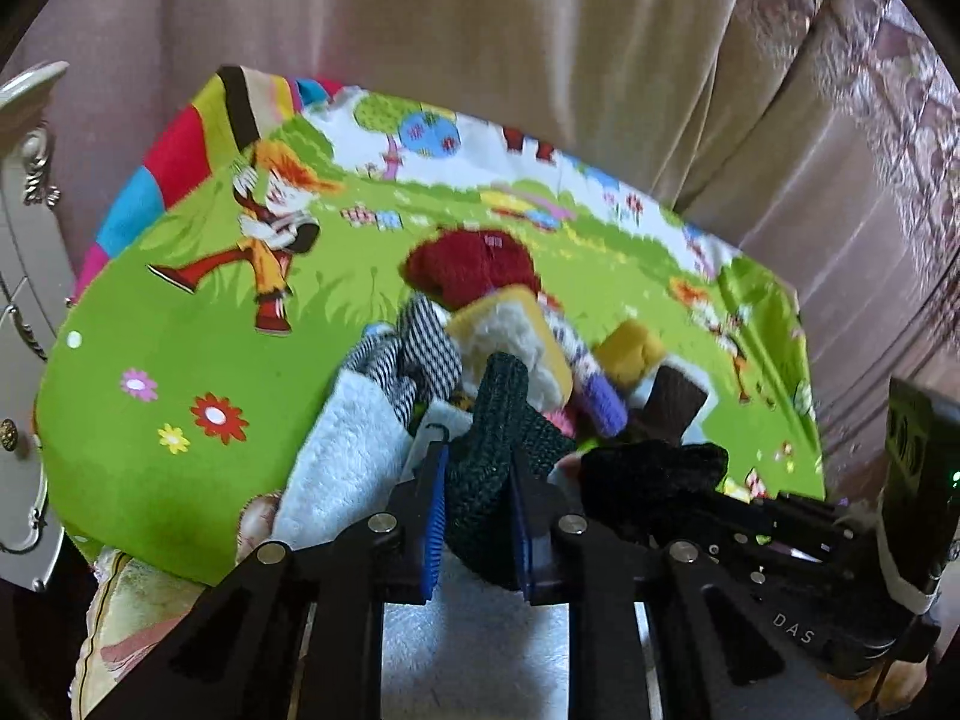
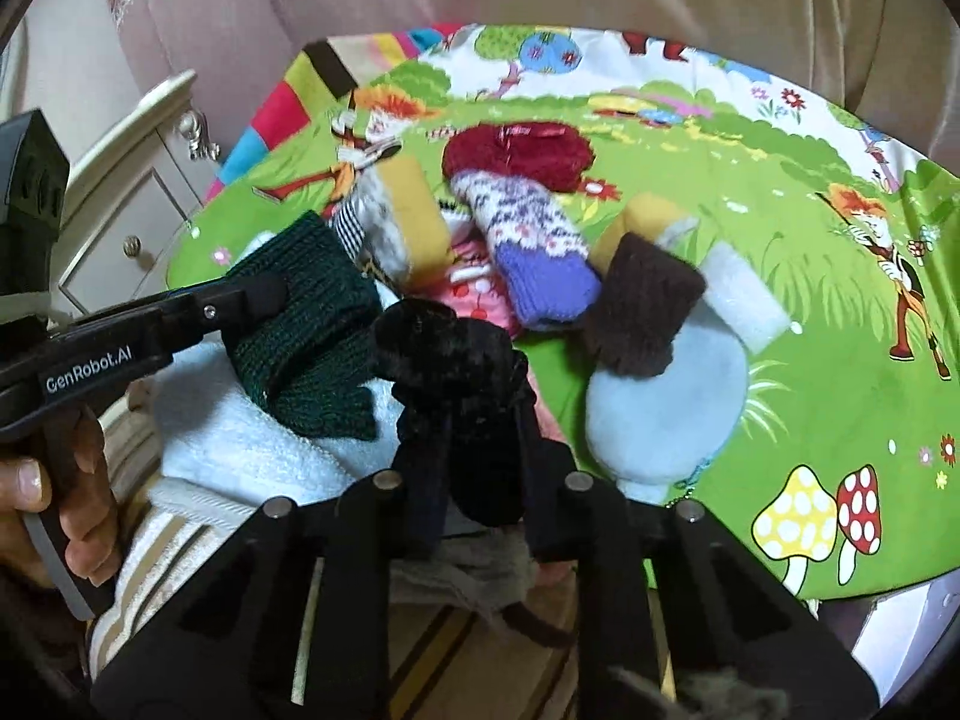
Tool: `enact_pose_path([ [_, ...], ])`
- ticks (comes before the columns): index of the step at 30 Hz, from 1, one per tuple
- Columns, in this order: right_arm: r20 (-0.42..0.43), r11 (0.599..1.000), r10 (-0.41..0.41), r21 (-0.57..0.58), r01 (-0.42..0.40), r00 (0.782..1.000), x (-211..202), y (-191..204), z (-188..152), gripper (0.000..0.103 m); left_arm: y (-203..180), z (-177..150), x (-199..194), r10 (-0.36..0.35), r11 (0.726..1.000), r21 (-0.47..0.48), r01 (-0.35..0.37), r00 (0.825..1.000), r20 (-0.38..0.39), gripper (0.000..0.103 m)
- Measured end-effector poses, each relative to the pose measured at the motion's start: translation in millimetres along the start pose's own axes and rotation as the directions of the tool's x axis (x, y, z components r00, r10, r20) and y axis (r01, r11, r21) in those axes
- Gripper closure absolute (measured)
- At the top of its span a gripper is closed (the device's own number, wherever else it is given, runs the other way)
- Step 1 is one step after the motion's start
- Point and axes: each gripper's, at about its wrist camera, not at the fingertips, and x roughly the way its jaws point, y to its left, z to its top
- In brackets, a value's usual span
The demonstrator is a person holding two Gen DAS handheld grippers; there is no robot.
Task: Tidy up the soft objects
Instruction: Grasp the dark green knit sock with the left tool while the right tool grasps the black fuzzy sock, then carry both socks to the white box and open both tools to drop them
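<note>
A heap of soft knitted things lies on a bright green cartoon blanket (image 1: 180,360). My left gripper (image 1: 480,480) is shut on a dark green knitted piece (image 1: 498,438), seen also in the right wrist view (image 2: 306,324). My right gripper (image 2: 468,420) is shut on a black fuzzy piece (image 2: 450,354), which shows in the left wrist view (image 1: 654,474) just right of the green one. Behind lie a red knitted piece (image 2: 519,150), a purple patterned sock (image 2: 534,252), a brown cuff (image 2: 642,312), a yellow piece (image 1: 630,348) and a black-and-white checked piece (image 1: 426,354).
A white towel (image 1: 348,450) and a pale blue soft item (image 2: 666,408) lie near the grippers. A cream cabinet with drawers (image 2: 132,192) stands on the left. Beige curtains (image 1: 540,60) hang behind the blanket. A striped cushion (image 2: 180,540) is below.
</note>
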Motion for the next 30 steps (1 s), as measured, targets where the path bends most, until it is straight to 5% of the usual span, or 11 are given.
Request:
enact_pose_path([
  [16,0.162,0.992,-0.029,0.128,0.009,0.986,-71,-33,-16,0.082,-33,11,-51,-0.043,0.999,-0.007,0.046,0.98,0.192,0.083],
  [30,0.21,0.955,-0.125,0.289,0.06,0.97,-140,-100,-72,0.082,-143,-1,-57,-0.212,0.967,0.169,0.188,0.968,0.137,0.084],
])
